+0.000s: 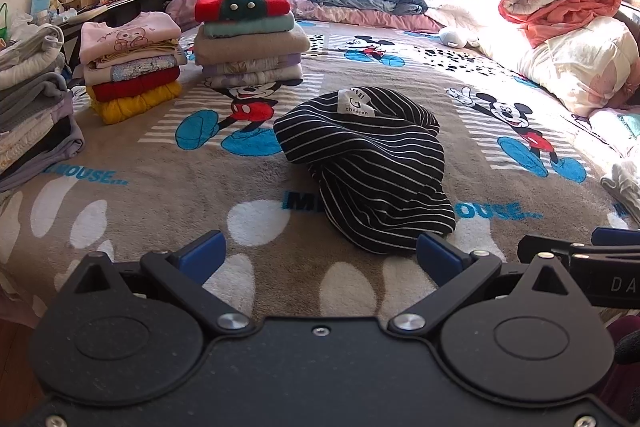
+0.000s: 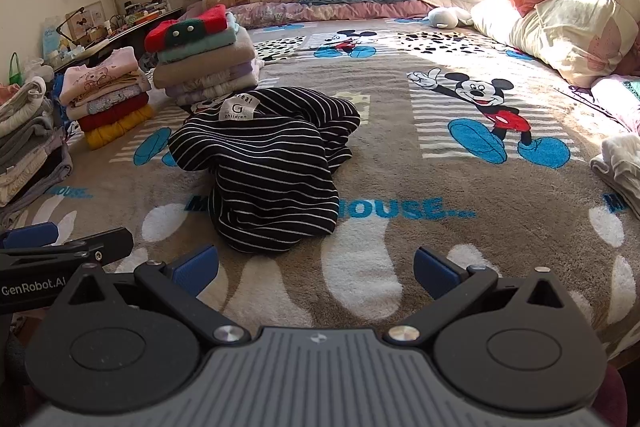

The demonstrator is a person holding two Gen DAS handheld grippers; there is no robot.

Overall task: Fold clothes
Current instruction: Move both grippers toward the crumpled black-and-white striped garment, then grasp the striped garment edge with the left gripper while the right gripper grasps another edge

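Note:
A crumpled black garment with thin white stripes lies in a heap on the cartoon-mouse blanket, its white neck label facing up. My left gripper hovers open just short of the garment's near edge, blue pads wide apart and holding nothing. My right gripper is open too, a little to the right of the heap's near end. Each gripper shows at the edge of the other's view: the right gripper and the left gripper.
Two stacks of folded clothes stand at the back left, and a third grey pile at the left edge. Pillows and rolled quilts fill the head and right side. A pale garment lies at the far right.

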